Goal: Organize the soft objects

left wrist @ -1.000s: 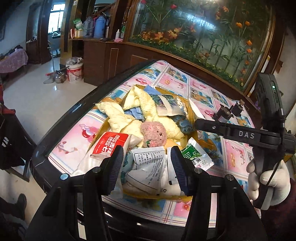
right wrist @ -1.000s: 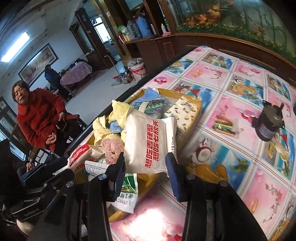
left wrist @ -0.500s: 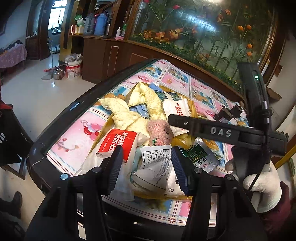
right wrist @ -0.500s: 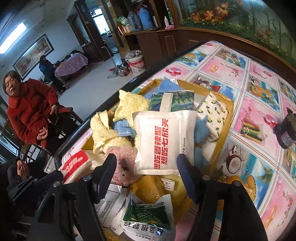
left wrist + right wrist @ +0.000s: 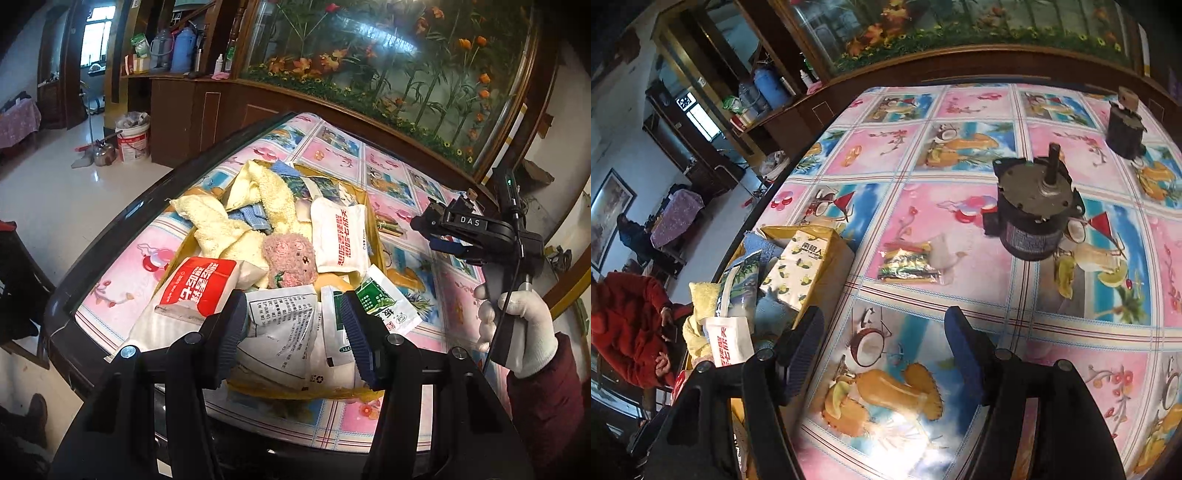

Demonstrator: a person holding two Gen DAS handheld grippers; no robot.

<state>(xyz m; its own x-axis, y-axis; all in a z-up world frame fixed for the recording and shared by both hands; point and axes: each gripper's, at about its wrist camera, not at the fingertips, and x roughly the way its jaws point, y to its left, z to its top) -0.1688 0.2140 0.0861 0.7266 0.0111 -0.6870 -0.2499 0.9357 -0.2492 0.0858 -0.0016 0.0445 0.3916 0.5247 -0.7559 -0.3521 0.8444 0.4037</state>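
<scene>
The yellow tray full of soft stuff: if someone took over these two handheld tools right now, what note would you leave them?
Left tool: open, nothing gripped, poised over the paper sachets at the near end of the yellow tray.
Right tool: jaws have just been opening; empty, over bare tablecloth to the right of the tray.
Done: white pouch with red lettering lies in the tray beside the pink plush toy and yellow towels.
Left: a small colourful packet lies on the cloth outside the tray, near a black motor; likely next.

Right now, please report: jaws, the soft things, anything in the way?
Left gripper open, empty. Right gripper just opened, empty, over bare tablecloth. White pouch in tray. Motor ahead.
</scene>
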